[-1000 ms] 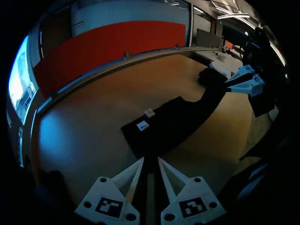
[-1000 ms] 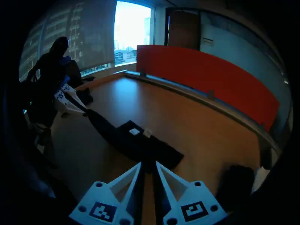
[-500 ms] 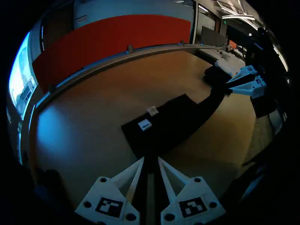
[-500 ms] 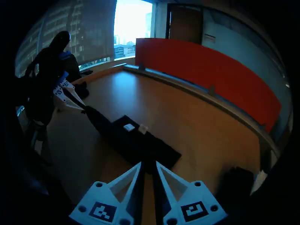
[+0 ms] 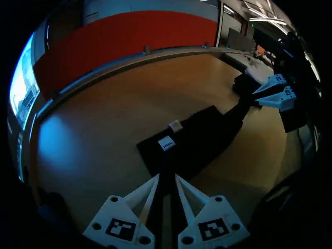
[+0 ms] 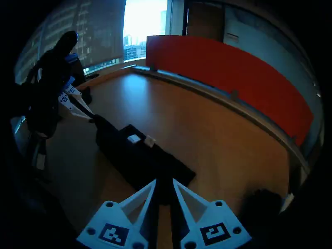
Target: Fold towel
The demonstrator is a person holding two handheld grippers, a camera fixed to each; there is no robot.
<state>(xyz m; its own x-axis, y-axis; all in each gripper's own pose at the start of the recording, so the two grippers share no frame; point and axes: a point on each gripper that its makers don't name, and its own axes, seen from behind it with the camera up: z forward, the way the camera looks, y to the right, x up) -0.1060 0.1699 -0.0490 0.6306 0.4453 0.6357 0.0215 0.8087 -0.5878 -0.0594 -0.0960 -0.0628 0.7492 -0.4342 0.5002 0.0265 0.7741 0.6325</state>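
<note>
A dark towel (image 5: 199, 137) with two white labels (image 5: 167, 143) lies stretched across the wooden table (image 5: 103, 124). In the left gripper view, my left gripper (image 5: 166, 177) is shut on the towel's near corner. My right gripper (image 5: 254, 99) holds the far end, slightly raised off the table. In the right gripper view, my right gripper (image 6: 164, 181) is shut on its own corner of the towel (image 6: 133, 155). My left gripper (image 6: 92, 118) pinches the opposite end at the left there.
A red partition (image 5: 124, 37) and a metal rail (image 5: 124, 68) run along the table's far edge. A dark pile (image 5: 245, 83) sits on the table beyond the right gripper. A person (image 6: 54, 79) stands at the left by a bright window (image 6: 145, 20).
The two grippers have come closer together. The towel's stretched span is shorter and more of it rests on the table. Both stay shut on their ends.
</note>
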